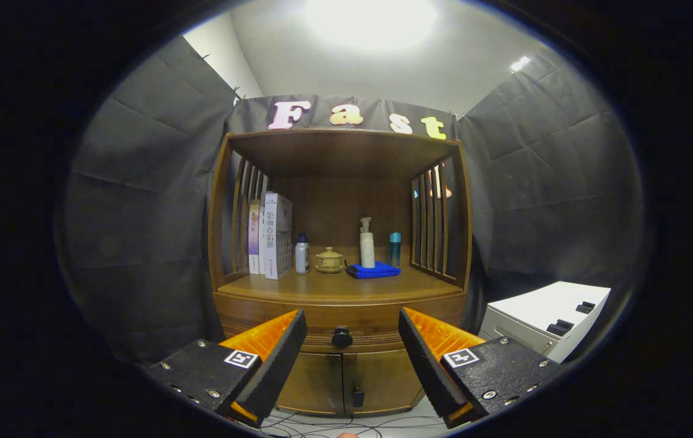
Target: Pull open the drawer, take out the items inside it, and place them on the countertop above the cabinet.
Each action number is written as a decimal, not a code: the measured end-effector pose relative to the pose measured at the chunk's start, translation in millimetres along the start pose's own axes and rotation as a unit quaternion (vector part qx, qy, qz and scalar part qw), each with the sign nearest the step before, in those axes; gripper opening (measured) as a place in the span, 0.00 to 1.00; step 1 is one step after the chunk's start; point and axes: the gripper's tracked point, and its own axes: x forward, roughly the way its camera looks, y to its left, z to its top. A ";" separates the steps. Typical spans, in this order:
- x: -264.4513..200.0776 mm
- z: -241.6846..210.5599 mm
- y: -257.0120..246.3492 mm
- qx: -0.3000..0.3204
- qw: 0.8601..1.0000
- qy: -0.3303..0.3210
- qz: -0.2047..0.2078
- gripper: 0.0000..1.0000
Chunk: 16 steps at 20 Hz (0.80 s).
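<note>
- gripper view: gripper [352, 340] fingers spread wide apart, holding nothing; black foam-like pads [276, 359] on orange ribbed plastic bodies; a square black-and-white marker tag on each black mount
- drawer [346, 337] shut, wooden, curved front with ribbed strip; round black knob [342, 336] sits between the fingers, beyond the tips, not touched
- cabinet [346, 377] dark brown glossy wood; two lower doors with a small black handle [358, 397] under the drawer; slatted side panels, flat roof board on top
- countertop [334, 286] smooth wood, above the drawer; on it: books [273, 237] upright at the left slats, print on the spines too small to read; white bottle with blue cap [302, 253]; small tan lidded cup on saucer [329, 260]; white pump bottle [367, 244] standing on folded blue cloth [373, 271]; slim teal bottle [395, 249] just beside
- drawer contents hidden
- white box [547, 316] with black slots off to the right of cabinet, well apart; cables [334, 421] on pale floor below the doors
</note>
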 end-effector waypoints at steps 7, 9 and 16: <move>1.7 -2.7 -1.3 0.002 1.000 0.003 -0.001 0.95; 5.6 -4.7 -0.9 0.003 1.000 0.006 -0.001 0.95; 36.2 -7.3 -1.0 0.005 1.000 0.006 0.005 0.95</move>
